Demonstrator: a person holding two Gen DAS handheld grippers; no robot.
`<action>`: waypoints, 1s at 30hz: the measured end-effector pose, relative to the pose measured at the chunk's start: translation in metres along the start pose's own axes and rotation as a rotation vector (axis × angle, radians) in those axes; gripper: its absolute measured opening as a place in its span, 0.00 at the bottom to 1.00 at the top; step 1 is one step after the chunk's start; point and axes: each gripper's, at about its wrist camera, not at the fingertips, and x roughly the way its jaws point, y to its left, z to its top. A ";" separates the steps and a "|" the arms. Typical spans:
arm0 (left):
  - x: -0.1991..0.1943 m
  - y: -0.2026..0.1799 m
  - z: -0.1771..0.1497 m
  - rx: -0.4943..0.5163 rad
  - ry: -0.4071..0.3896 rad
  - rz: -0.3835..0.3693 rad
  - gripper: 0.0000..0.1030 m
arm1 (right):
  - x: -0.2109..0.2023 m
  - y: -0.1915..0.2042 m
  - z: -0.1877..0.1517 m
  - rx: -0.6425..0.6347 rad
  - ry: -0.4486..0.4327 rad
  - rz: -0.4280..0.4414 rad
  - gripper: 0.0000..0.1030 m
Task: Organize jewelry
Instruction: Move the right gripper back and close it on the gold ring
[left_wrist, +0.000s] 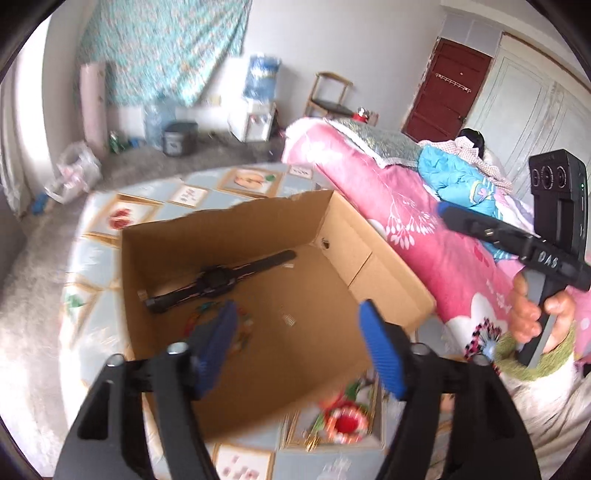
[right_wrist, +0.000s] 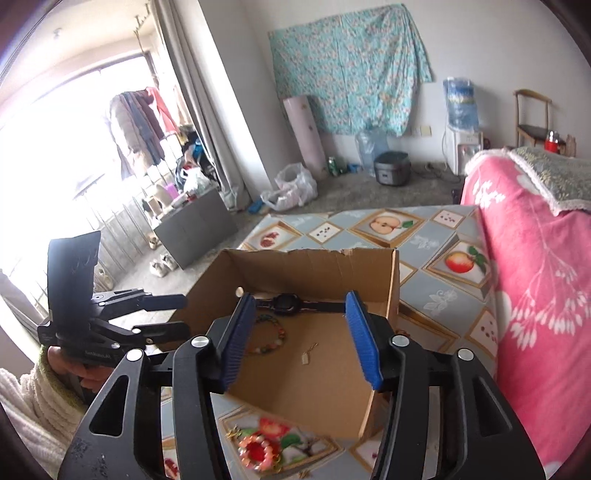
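An open cardboard box (left_wrist: 229, 229) (right_wrist: 314, 266) stands on a table with a fruit-print cloth (right_wrist: 436, 295). In it lie a black wristwatch (left_wrist: 218, 282) (right_wrist: 284, 303), a colourful bead bracelet (right_wrist: 282, 334) and a small pale pendant (right_wrist: 308, 352) (left_wrist: 288, 319). A pink bead bracelet (right_wrist: 242, 443) (left_wrist: 332, 424) lies on the cloth in front of the box. My left gripper (left_wrist: 295, 314) (right_wrist: 162, 314) hangs open above the box with nothing between its fingers. My right gripper (right_wrist: 300, 299) is open and bare too, over the box's near side.
A bed with a pink flowered blanket (right_wrist: 535, 295) (left_wrist: 424, 221) runs along the table's right edge. A person's hands with sleeves hold both grippers. Beyond the table are grey carpet, a rice cooker (right_wrist: 391, 168), a plastic bag (right_wrist: 291, 184) and a water dispenser (right_wrist: 461, 147).
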 end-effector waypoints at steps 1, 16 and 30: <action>-0.011 0.000 -0.008 0.004 -0.013 0.009 0.74 | -0.009 0.003 -0.005 0.000 -0.010 0.002 0.51; -0.042 -0.001 -0.133 -0.066 0.025 0.052 0.93 | -0.027 0.022 -0.122 0.161 0.092 -0.007 0.53; 0.051 -0.015 -0.176 0.071 0.143 0.171 0.87 | 0.070 0.044 -0.171 0.151 0.391 -0.121 0.24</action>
